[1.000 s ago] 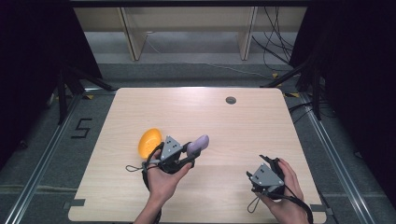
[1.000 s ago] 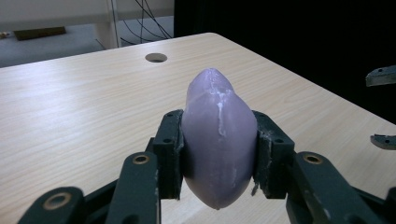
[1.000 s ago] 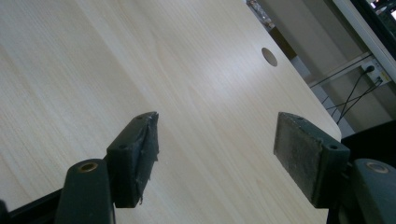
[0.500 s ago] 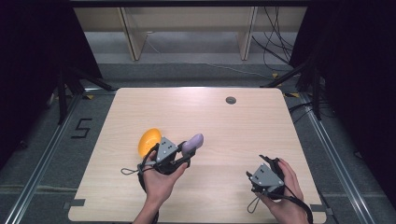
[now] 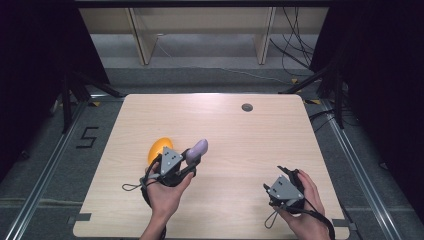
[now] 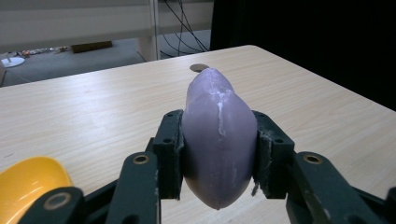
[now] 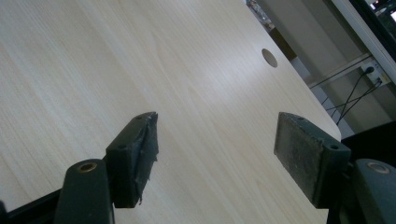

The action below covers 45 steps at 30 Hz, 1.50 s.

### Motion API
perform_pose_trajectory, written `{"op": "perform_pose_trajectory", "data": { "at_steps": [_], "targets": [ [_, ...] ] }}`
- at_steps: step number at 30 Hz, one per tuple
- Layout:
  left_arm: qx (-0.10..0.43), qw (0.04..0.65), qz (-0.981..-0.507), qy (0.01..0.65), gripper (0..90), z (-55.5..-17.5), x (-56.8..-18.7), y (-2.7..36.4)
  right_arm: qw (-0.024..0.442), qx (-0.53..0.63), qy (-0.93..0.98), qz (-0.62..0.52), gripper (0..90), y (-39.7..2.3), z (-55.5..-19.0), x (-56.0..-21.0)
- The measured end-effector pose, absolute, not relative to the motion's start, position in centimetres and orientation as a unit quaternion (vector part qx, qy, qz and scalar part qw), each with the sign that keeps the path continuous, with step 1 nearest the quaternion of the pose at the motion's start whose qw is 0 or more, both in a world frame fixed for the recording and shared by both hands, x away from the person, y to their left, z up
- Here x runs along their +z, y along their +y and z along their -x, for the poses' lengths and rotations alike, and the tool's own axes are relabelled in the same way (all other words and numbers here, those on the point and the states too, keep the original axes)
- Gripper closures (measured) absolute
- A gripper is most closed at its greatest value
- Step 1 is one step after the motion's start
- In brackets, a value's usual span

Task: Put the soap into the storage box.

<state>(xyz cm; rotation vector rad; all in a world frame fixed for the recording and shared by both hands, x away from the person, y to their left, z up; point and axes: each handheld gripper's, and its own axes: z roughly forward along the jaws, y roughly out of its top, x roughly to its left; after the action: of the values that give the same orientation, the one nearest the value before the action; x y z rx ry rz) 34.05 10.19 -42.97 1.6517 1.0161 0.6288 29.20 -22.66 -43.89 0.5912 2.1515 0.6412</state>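
At a pale wooden table, a person's left hand holds the left gripper clamped on a purple toy eggplant, seen from the high view near the table's left half, toward its front. In the left gripper view the eggplant sits squarely between the two black pads, both pressing its sides, its narrow end pointing away toward a round grommet hole near the far edge. The eggplant appears lifted off the tabletop, though how far cannot be told. Just beside the left gripper, on its far left, lies a yellow-orange bowl, its rim also showing at the lower left of the left gripper view. The right hand keeps the right gripper near the table's front right corner, well apart from the eggplant. In the right gripper view its jaws stand wide apart with bare wood between them, nothing held.
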Motion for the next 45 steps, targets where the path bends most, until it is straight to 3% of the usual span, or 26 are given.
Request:
{"op": "perform_pose_trajectory", "data": {
  "at_steps": [45],
  "targets": [
    [0.33,0.491,-0.627,0.507,58.6,-35.4,-43.9,15.9,0.398,0.26,0.848,-0.234,30.7,-22.2,-29.4,-44.0]
  ]
}}
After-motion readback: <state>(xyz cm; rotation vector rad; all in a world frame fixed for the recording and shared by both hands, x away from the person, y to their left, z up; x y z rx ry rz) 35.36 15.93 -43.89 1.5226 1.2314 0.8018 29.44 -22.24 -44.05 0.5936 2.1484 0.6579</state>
